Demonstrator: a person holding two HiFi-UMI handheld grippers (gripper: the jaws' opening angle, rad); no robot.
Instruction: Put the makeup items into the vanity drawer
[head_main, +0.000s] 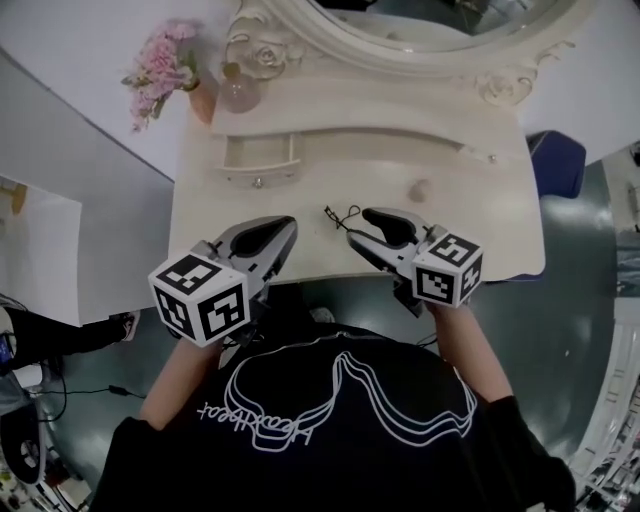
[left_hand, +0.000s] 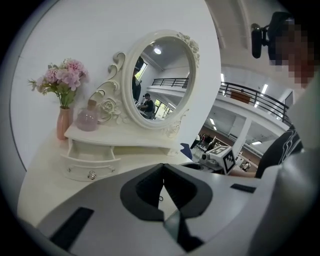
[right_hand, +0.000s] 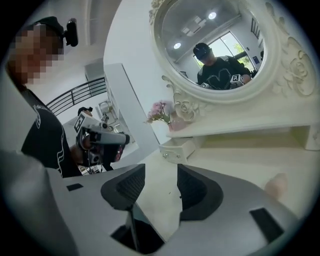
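Note:
The small vanity drawer (head_main: 258, 160) stands pulled out at the left under the mirror shelf, also seen as the drawer (left_hand: 89, 161) and the drawer (right_hand: 176, 150). A thin black wiry item (head_main: 343, 214) lies on the tabletop just past my right gripper (head_main: 360, 223). A small beige rounded item (head_main: 420, 190) rests further right, showing as the beige item (right_hand: 276, 185). The right gripper (right_hand: 161, 171) is open with nothing between its pads. My left gripper (head_main: 288, 228) hovers over the table's front edge; the left gripper (left_hand: 163, 166) is shut and empty.
A cream vanity table (head_main: 480, 240) carries an oval mirror (left_hand: 159, 80), a vase of pink flowers (head_main: 165, 62) and a pink bottle (head_main: 238, 90) at the back left. A blue seat (head_main: 560, 160) stands off the right edge.

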